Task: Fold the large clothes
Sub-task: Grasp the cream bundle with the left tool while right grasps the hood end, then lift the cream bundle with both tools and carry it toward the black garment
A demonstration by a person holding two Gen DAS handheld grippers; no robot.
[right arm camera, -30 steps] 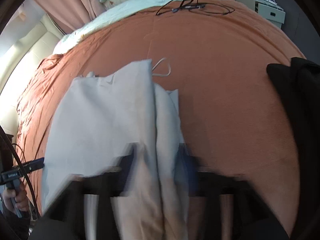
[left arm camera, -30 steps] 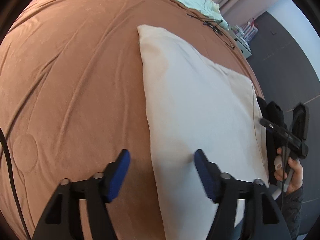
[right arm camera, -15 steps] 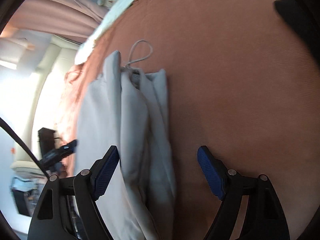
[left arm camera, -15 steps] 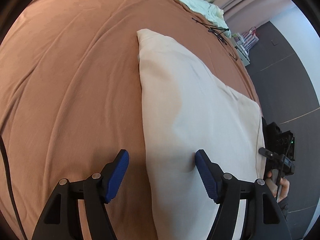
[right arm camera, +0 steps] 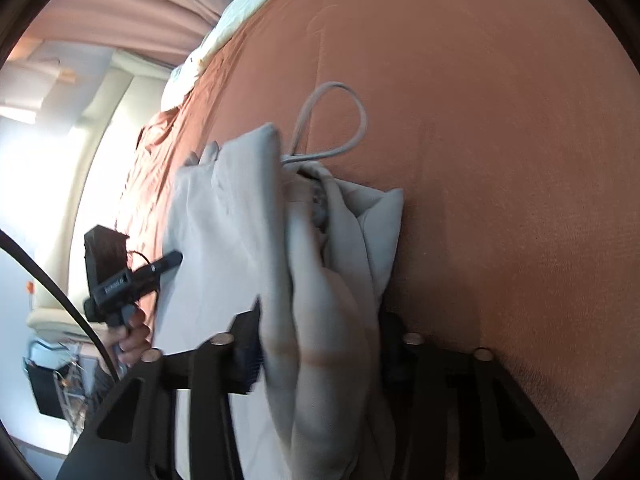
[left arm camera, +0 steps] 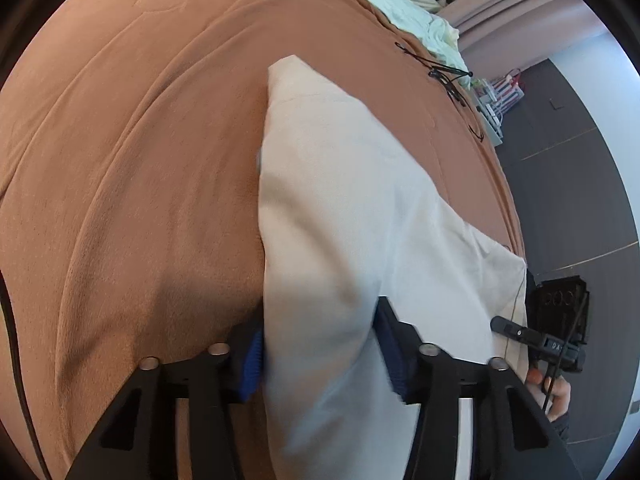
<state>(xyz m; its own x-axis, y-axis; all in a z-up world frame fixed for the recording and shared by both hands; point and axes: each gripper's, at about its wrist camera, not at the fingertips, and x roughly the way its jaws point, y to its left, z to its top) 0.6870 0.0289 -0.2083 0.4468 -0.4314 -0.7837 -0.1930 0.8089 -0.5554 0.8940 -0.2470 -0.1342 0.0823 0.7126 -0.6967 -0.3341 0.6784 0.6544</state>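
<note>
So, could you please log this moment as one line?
left tongs: closing on cream garment | right tongs: closing on its bunched edge | bed: brown cover

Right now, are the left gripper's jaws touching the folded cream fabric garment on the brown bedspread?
Touching. The left wrist view shows the left gripper with both blue pads pressed into a bunched fold of the cream garment.

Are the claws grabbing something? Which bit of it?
Yes. Both have just been closing on the pale garment. The left claw pinches its near edge; the right claw pinches the bunched folds near the drawstring end.
</note>
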